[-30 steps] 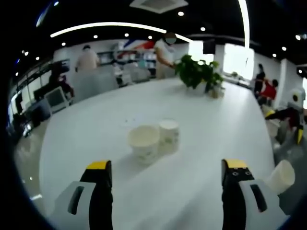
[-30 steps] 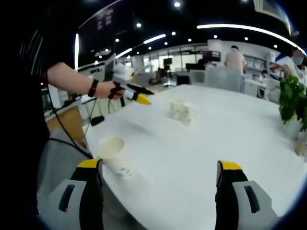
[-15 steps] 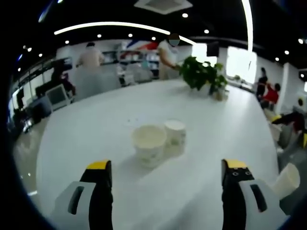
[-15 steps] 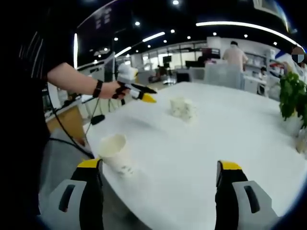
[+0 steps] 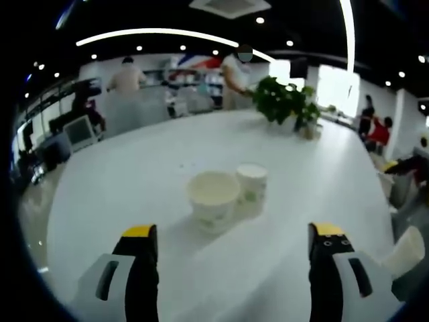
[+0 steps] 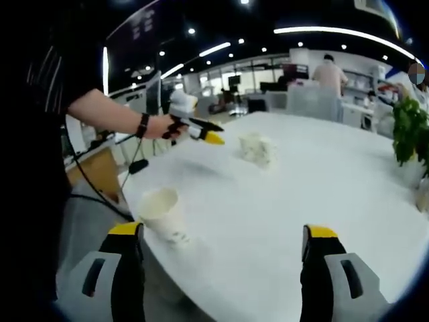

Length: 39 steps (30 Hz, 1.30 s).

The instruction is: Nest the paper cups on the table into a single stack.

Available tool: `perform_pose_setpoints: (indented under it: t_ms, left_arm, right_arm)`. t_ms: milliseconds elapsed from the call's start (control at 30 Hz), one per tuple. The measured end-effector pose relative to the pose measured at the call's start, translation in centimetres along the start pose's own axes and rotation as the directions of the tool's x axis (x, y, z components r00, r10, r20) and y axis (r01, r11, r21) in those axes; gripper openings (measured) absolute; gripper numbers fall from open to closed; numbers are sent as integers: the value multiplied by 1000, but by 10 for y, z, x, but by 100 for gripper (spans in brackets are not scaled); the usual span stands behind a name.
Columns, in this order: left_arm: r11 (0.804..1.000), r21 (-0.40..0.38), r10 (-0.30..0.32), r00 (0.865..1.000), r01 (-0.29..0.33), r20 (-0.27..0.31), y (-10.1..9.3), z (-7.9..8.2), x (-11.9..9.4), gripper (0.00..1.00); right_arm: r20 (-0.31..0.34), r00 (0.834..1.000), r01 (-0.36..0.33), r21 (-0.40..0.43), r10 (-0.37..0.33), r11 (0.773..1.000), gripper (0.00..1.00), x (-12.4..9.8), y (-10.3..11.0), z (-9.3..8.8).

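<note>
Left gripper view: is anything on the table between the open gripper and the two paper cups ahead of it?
Nothing visible does. Bare white table lies between the left gripper and the nearer cup, open side up. The second cup stands right beside it, further off.

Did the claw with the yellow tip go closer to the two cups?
Yes. In the right gripper view, the left claw has moved toward the two cups standing mid-table, with less white table showing between them than before.
</note>
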<state>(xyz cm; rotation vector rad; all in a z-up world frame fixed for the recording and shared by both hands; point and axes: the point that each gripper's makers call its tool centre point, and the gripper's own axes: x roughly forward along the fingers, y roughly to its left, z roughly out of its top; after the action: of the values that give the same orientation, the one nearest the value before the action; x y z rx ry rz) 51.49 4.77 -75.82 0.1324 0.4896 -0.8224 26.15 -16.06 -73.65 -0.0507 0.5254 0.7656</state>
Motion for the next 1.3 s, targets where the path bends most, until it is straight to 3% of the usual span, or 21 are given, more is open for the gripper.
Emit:
perform_pose_setpoints:
  t_ms: [367, 600, 700, 900, 1300]
  left_arm:
    - [1000, -1, -1, 1000, 1, 10, 4, -2, 19, 90]
    - [1000, -12, 3, 999, -2, 46, 12, 8, 24, 85]
    - [1000, 22, 7, 998, -8, 60, 14, 13, 26, 84]
    - [1000, 25, -14, 999, 13, 30, 15, 10, 35, 83]
    - [999, 31, -27, 999, 26, 40, 15, 14, 50, 75]
  right_arm:
    - [-19, 1000, 10, 19, -10, 1000, 96, -4, 3, -9]
    - [-28, 1000, 6, 28, -5, 1000, 96, -6, 7, -12]
    - [-30, 1000, 5, 29, -4, 1000, 96, -6, 8, -13]
    - [-38, 999, 6, 26, -5, 1000, 96, -8, 7, -15]
    - [-52, 999, 7, 43, -4, 999, 95, -9, 8, -21]
